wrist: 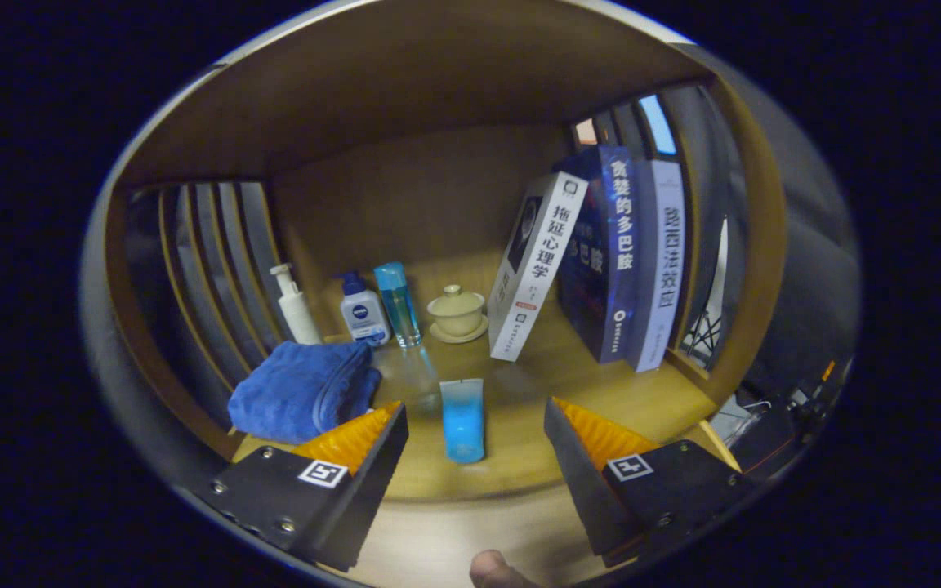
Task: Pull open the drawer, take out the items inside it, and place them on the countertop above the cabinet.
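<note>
Tool (474,429) spread wide, holding nothing, fingers either side of blue tube (463,419) standing on wooden surface (601,392), not touching it. Folded blue towel (305,389) just beside left finger, partly behind its tip. Farther back in a row: white pump bottle (294,305), small white bottle w/ blue cap (363,309), clear blue bottle (398,304), lidded cream teacup on saucer (457,314). To the right, white book (536,268) leaning against two upright blue books (626,261). Slatted side walls (217,269) both sides. Fingertip (491,567) below, betw. the tool's fingers. Drawer: cannot tell where.
</note>
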### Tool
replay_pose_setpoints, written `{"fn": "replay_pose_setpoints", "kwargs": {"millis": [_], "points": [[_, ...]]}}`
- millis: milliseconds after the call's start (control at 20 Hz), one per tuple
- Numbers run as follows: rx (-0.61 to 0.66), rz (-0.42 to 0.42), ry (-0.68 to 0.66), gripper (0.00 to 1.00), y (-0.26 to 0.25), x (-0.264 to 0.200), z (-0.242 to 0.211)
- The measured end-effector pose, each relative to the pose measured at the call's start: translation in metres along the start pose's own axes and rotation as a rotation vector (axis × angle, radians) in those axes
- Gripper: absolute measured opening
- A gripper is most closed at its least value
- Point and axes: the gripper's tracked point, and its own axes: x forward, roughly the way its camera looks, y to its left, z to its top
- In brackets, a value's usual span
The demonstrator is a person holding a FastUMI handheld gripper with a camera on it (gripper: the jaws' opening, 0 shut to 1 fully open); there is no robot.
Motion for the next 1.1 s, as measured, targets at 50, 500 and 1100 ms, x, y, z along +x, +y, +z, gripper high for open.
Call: {"fn": "replay_pose_setpoints", "kwargs": {"millis": [50,500,1100], "points": [[-0.009,-0.005,-0.008,1.00,-0.004,-0.015,-0.002],[-0.079,0.006,-0.136,0.99,-0.023,-0.162,-0.046],[0.031,0.019,-0.141,0.99,-0.052,-0.243,-0.158]]}}
